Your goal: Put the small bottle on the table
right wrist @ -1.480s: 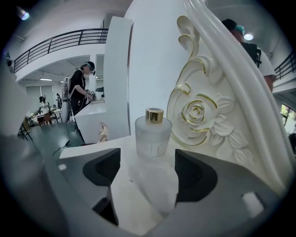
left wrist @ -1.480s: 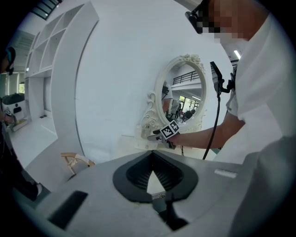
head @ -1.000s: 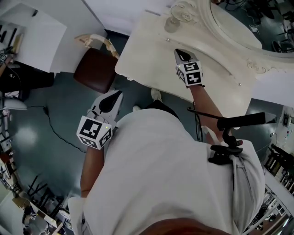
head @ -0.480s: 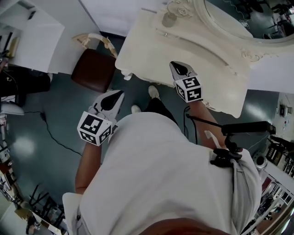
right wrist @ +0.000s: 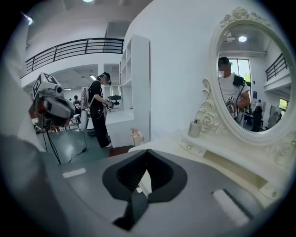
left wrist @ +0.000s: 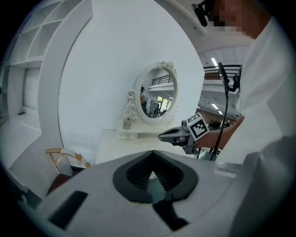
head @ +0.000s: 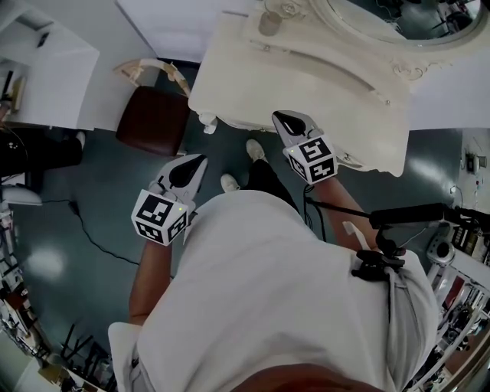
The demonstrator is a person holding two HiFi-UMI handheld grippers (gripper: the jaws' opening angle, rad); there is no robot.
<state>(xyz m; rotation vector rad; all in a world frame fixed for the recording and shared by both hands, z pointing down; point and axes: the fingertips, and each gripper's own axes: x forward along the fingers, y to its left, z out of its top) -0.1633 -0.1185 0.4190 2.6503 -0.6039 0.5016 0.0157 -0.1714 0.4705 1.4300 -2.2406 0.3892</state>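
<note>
Jaws of the left gripper are seen pressed together in the left gripper view, with nothing held between them; only a thin pale sliver shows through the dark recess behind the tips. The right gripper is likewise closed and empty, and a strip of the pale table is visible through its recess in the right gripper view. In the head view the left gripper is held over the dark floor, to the left of the table and on the near side of a chair with a brown seat. The right gripper is held at the near edge of the table and is pointed toward its far side. The small bottle is located at the far left of the table, upright on the raised ledge at the foot of the ornate mirror, just left of the mirror frame. It is touched by neither gripper and stands well apart from both. The same bottle is seen beside the frame's carved base in the left gripper view and in the right gripper view. The right gripper is visible in the left gripper view, in front of the table. The left gripper appears at the left edge of the right gripper view. A standing person is seen in the far background there.
</note>
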